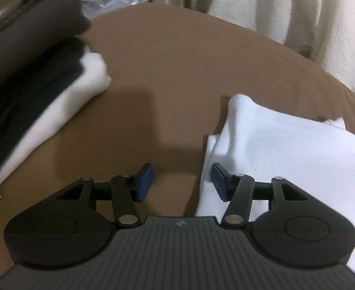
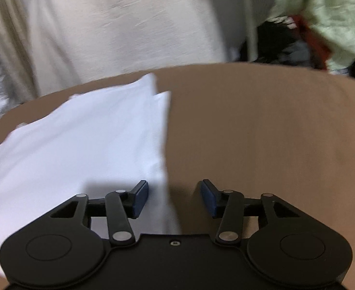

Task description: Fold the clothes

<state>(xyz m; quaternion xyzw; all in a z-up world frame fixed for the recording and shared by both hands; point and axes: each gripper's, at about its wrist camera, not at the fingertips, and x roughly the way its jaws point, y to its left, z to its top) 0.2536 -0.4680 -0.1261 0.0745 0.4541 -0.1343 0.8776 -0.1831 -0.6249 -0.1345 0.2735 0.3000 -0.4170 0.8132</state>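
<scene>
While both pairs of jaws stand partly apart and empty, the left gripper (image 1: 181,181) hangs over the folded white garment's (image 1: 286,159) left edge on the brown table (image 1: 177,67), the right gripper (image 2: 174,199) over its right edge.

Your count, taken from the brown table (image 1: 177,72):
- Folded white garment (image 1: 286,157), lying alone on the table: one.
- Stacked folded garments (image 1: 32,84) at the table's left side: at least three layers, white lowest, black above it, dark brown on top; blur hides any more.
- Pale curtain (image 2: 117,24) behind the table: one.
- Loose clothes heap (image 2: 322,24) beyond the far edge: one; pieces uncountable.
</scene>
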